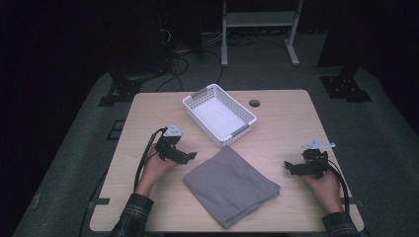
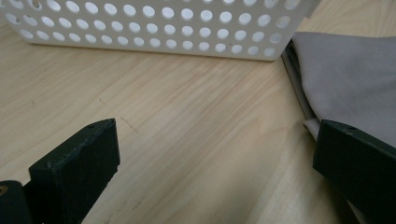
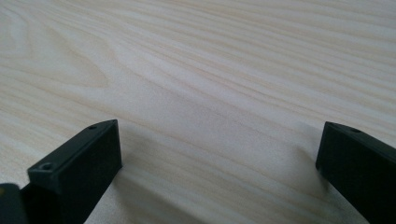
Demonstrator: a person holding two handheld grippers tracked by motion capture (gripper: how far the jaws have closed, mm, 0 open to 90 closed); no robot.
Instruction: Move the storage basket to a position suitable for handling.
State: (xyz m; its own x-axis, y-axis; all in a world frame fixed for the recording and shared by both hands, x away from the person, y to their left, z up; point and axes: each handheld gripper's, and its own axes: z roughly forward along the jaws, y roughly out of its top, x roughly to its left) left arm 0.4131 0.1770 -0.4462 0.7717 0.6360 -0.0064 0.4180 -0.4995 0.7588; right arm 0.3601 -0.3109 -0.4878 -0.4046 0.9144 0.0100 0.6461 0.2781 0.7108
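Cloth point(image 1: 231, 185) lay folded near the bench's front edge, midway between our two claws, one corner almost at the basket point(image 1: 219, 114). We held the left claw point(image 1: 190, 156) low, jaws wide apart and empty; in the left gripper view one jaw sat at the cloth's near edge point(image 2: 336, 74) while the other stood over bare wood. The right claw point(image 1: 288, 166) was likewise spread and holding nothing, its jaws over plain bench point(image 3: 210, 70) towards the right edge, a little apart from the cloth.

We judged the main risk to be a shallow pinch. With the left claw so near the folded edge, closing there could catch the top layer alone, and the fold would open as we lifted. A jaw pushed flat along the wood could also shove the cloth towards the basket rather than slide under it. The right claw, starting farther off, might arrive late and leave the cloth hanging from one corner.

Both forearms came in from the front edge, hands resting on the bench. The left hand point(image 1: 159, 165) angled its claw inward to the cloth's left corner; the right hand point(image 1: 323, 187) pointed its claw leftward, nearly level.
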